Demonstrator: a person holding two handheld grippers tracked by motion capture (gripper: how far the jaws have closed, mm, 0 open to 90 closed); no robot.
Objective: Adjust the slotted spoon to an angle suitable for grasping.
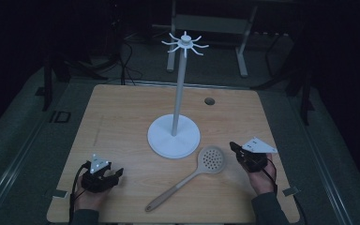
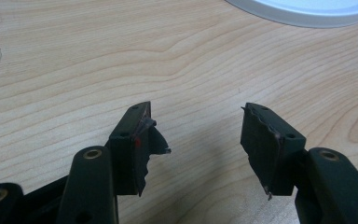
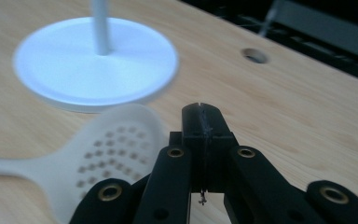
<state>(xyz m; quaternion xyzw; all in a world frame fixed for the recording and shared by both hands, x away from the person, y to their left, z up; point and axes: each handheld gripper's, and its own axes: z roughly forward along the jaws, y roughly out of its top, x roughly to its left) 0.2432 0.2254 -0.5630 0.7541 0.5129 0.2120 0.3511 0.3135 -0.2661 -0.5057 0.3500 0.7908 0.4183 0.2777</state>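
My left gripper point(image 2: 196, 135) has black jaws with torn pads, brass-ringed screw holes and a red mark; my right gripper point(image 3: 201, 122) matches. Both carry grey three-cornered plates, black cables, grey sleeves.

Left gripper point(image 2: 200, 135) low over pale wooden table point(image 2: 74, 70), jaws spread well apart with bare wood grain between them. Torn dark padding on both fingertips point(image 2: 265, 140). At top right edge, rim of white round base point(image 2: 307, 14); faint grey smear far left.
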